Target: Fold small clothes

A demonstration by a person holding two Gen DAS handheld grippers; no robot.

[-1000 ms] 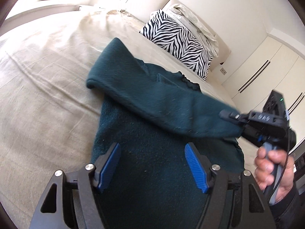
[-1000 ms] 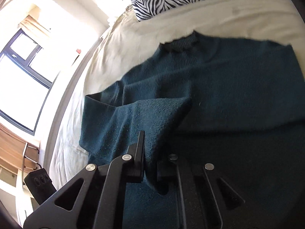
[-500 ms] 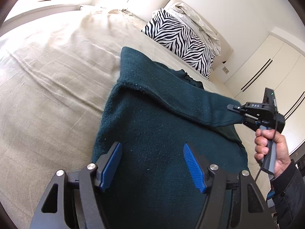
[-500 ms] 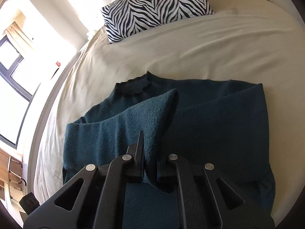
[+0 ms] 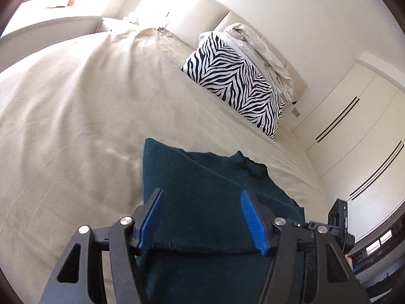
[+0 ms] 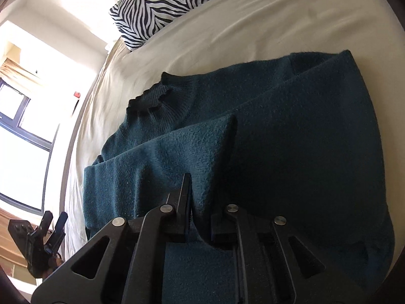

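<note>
1. left wrist view: the left gripper (image 5: 202, 219) hangs over the near end of a dark teal sweater (image 5: 202, 185) that lies on the beige bed (image 5: 76, 106). its blue-padded fingers (image 5: 249, 217) stand spread and are closing, with the knit below the gap and neither pad pressing on it. one sleeve is folded across the body of the sweater, and the collar points toward the head of the bed, where a zebra-print pillow (image 5: 235, 86) leans. part of the right gripper (image 5: 338, 217) shows at the right edge.
2. right wrist view: the right gripper (image 6: 200, 215) sits low on the sweater (image 6: 291, 152), its narrow jaws opening with the end of the folded sleeve (image 6: 177, 157) between them; whether the fingers press on it cannot be told. the left gripper (image 6: 54, 221) shows at the lower left, off the bed's (image 6: 227, 33) side edge, fingers apart.
</note>
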